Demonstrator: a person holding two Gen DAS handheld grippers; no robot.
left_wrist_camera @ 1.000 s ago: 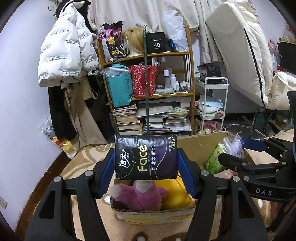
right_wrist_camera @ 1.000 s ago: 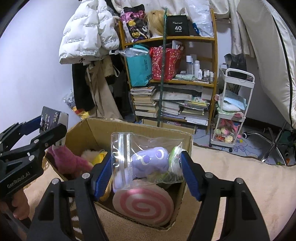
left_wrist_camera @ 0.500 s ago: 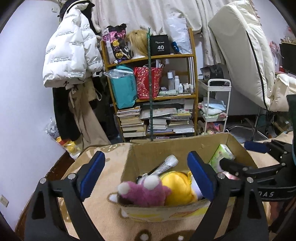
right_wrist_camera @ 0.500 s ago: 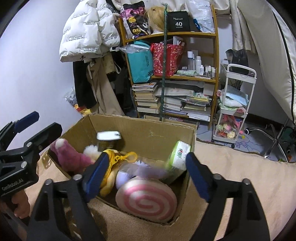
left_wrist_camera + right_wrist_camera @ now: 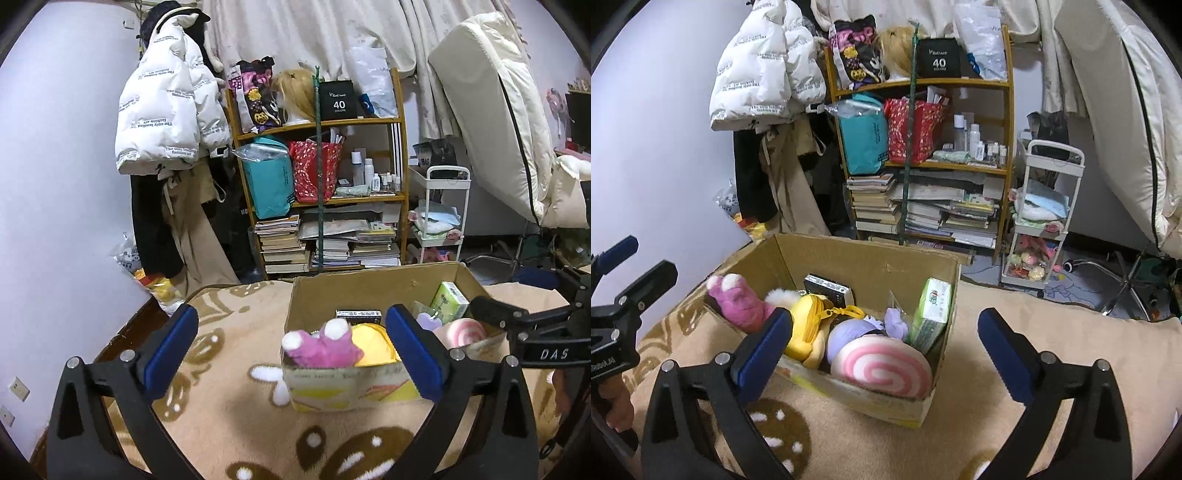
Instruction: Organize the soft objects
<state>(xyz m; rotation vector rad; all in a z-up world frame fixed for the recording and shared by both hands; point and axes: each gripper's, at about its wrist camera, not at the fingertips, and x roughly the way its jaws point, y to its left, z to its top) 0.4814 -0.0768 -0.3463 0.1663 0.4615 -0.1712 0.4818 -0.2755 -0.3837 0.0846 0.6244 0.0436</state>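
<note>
Grippers, left gripper [image 5: 291, 347] and right gripper [image 5: 884, 341], hang released and empty since the cardboard box [image 5: 871, 258] holds the soft toys.

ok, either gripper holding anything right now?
No. The left gripper and right gripper are both open and empty; the soft items sit in the cardboard box.
</note>
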